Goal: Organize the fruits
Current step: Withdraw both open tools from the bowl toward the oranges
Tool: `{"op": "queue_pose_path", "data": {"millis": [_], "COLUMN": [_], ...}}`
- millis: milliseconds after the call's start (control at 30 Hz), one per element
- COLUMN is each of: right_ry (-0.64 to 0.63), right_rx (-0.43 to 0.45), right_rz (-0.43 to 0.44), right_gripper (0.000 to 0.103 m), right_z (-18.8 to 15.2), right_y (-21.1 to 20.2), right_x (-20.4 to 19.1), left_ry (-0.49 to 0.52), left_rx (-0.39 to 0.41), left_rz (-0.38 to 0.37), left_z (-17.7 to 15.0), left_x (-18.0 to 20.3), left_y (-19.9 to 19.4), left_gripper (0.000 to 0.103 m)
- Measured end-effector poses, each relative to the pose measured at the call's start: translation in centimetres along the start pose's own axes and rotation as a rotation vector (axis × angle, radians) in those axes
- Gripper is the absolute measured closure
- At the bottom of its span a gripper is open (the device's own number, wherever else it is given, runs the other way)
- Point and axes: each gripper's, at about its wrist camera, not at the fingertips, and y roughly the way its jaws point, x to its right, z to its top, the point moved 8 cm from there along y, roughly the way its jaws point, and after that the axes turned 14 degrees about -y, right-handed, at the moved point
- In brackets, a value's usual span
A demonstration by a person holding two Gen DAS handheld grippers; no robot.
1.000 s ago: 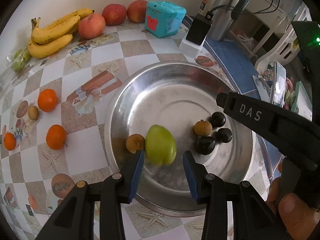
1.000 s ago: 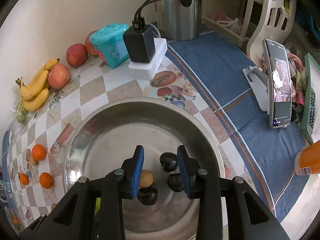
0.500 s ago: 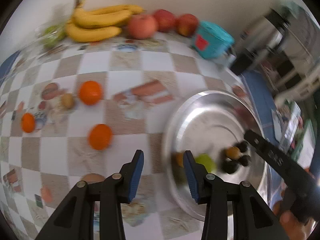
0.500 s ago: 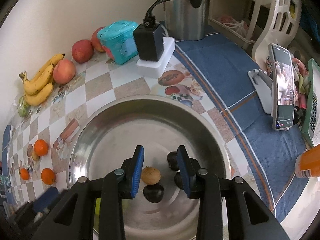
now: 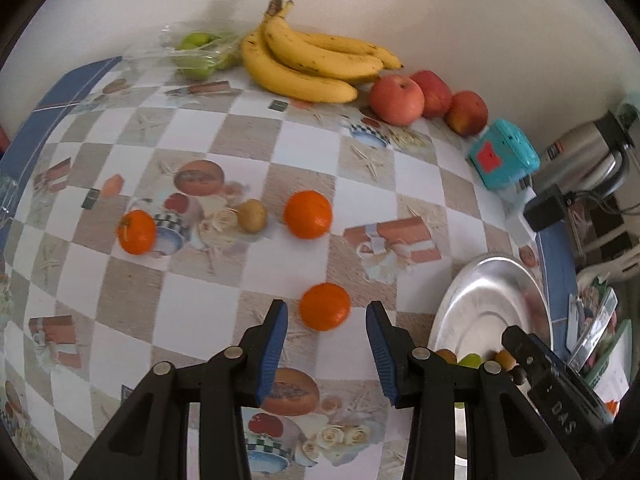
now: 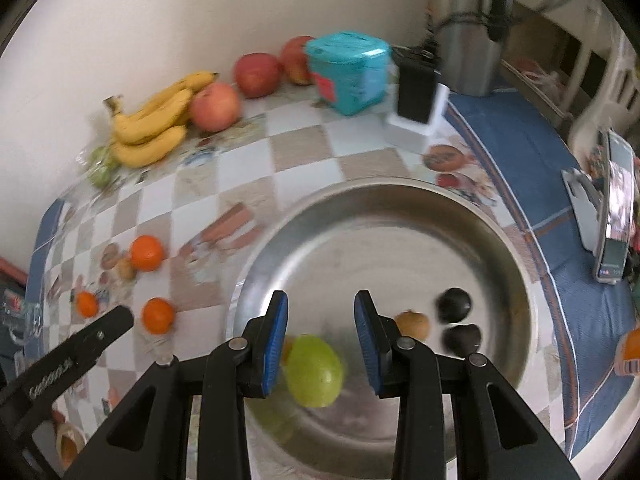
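Note:
My left gripper (image 5: 326,334) is open and empty, its jaws just in front of an orange (image 5: 325,307) on the checked tablecloth. Two more oranges (image 5: 307,214) (image 5: 136,232) and a small brown fruit (image 5: 252,215) lie beyond. My right gripper (image 6: 321,334) is open and empty above the steel bowl (image 6: 400,192), close over a green fruit (image 6: 316,365). A brown fruit (image 6: 413,324) and two dark plums (image 6: 453,304) (image 6: 462,339) lie in the bowl to the right. The bowl also shows in the left wrist view (image 5: 480,300).
Bananas (image 5: 304,60), three apples (image 5: 397,99) and a bag of green fruit (image 5: 200,54) line the back wall. A teal box (image 5: 502,154), a black charger (image 6: 416,92) and a steel kettle (image 6: 468,56) stand behind the bowl. A phone on a stand (image 6: 618,208) is at right.
My left gripper has swung left from over the bowl, leaving the green fruit in it, to the oranges on the cloth. My right gripper has shifted left over the green fruit.

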Motion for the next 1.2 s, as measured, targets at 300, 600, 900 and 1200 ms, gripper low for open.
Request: {"op": "queue_pose_path", "data": {"millis": [300, 600, 900, 1200], "right_ry": [-0.035, -0.026, -0.034, -0.033], "right_rx": [0.034, 0.003, -0.027, -0.010], "right_rz": [0.016, 0.015, -0.019, -0.033], "right_gripper": [0.068, 0.067, 0.021, 0.010], "right_z": [0.5, 0.1, -0.4, -0.4], "right_y": [-1.3, -0.5, 0.4, 0.3], "right_x": [-1.6, -1.4, -1.1, -0.9], "left_ry": [0.001, 0.004, 0.026, 0.028], "left_rx": [0.011, 0.006, 0.023, 0.081], "left_rz": [-0.003, 0.025, 0.136, 0.164], "left_z": [0.1, 0.1, 0.1, 0.7], "left_x": [-0.2, -0.5, -1.9, -2.3], "left_y": [-0.5, -0.2, 0.6, 0.1], "left_gripper": [0.059, 0.039, 0.016, 0.000]}}
